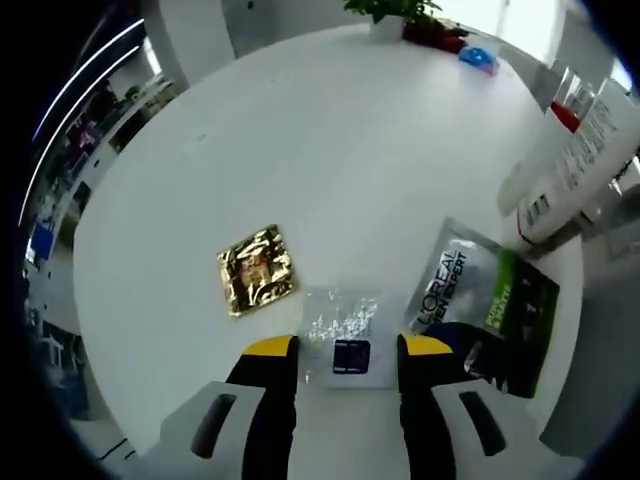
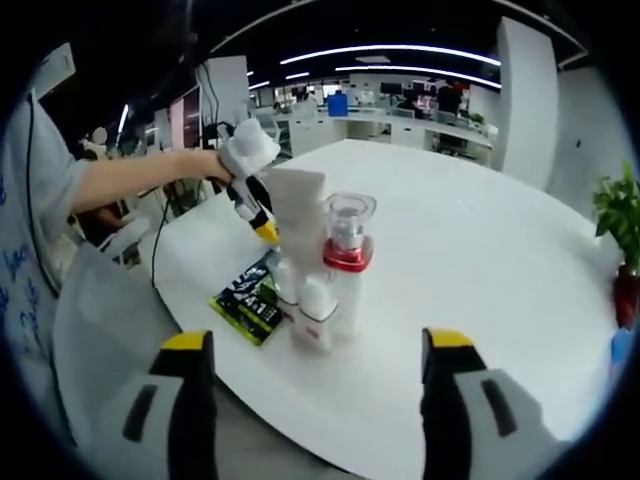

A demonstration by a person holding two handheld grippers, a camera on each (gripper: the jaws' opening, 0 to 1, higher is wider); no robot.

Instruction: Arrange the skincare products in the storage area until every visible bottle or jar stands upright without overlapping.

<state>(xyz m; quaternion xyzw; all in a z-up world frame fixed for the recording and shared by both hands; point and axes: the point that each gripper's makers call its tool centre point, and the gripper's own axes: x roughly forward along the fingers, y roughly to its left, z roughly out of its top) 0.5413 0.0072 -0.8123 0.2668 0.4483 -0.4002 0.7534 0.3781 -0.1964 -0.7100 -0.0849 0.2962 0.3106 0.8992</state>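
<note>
My left gripper is open, low over the white round table. A small clear sachet with a dark blue label lies flat between its yellow-tipped jaws, apart from both. A gold foil sachet lies to its left and a black-and-green L'Oreal pack to its right. Beyond the pack stand white tubes and a red-collared bottle. My right gripper is open, off the table's edge, facing the same cluster: a tall white tube, a clear-capped bottle with a red collar and a small white bottle, all upright.
A person's hand holds the left gripper behind the cluster, next to the L'Oreal pack. A potted plant and a blue item sit at the table's far edge. Office desks lie beyond.
</note>
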